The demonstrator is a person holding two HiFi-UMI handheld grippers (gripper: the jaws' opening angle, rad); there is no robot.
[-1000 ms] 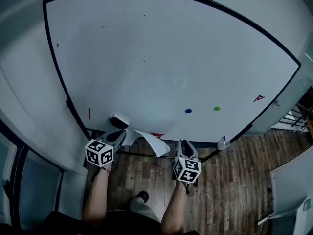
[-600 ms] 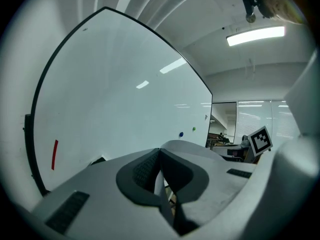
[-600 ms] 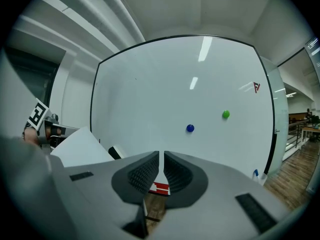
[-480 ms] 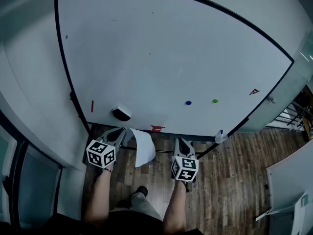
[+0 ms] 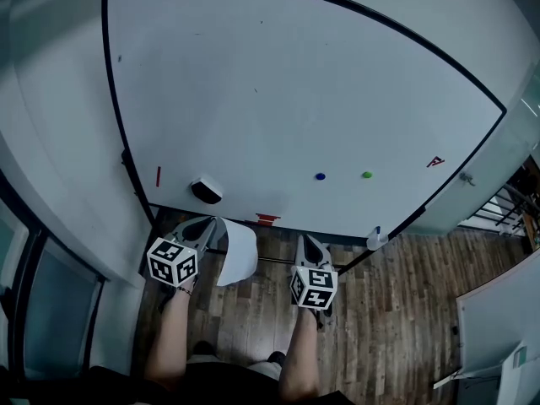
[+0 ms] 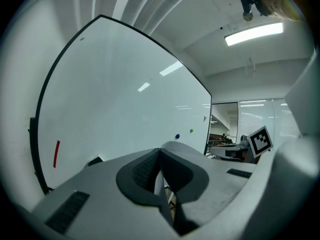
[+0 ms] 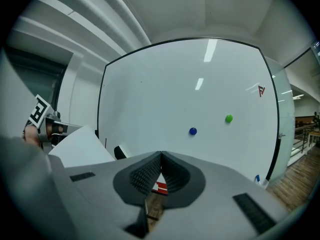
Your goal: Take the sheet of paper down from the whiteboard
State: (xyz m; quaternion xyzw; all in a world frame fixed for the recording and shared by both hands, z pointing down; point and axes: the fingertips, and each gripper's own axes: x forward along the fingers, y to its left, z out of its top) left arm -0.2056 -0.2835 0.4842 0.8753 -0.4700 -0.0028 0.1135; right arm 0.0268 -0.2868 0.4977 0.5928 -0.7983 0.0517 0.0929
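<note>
Left gripper (image 5: pixel 205 226) is clamped on 1 edge of the sheet of paper (image 5: pixel 237 254); in the left gripper view the thin white edge sits pinched between its 2 pads. The sheet is off the whiteboard (image 5: pixel 278 99). It curls down and to the right of the left gripper, between the 2 grippers, over the wood floor (image 5: pixel 396 310). Right gripper (image 5: pixel 306 241) has its jaws together with nothing between them and does not touch the sheet, which is near, on its left. Both grippers point at the board's bottom edge, apart from it.

- Black eraser (image 5: pixel 206 191): on the board, just ahead of the left gripper.
- Red strip (image 5: pixel 267 219): at the bottom edge, ahead, between the 2 grippers.
- Blue magnet (image 5: pixel 320 176): on the board, ahead of the right gripper.
- Green magnet (image 5: pixel 367 175): ahead and to the right gripper's right, apart from the blue 1.
- Short red line (image 5: pixel 158 175): on the board, ahead-left of the left gripper.
</note>
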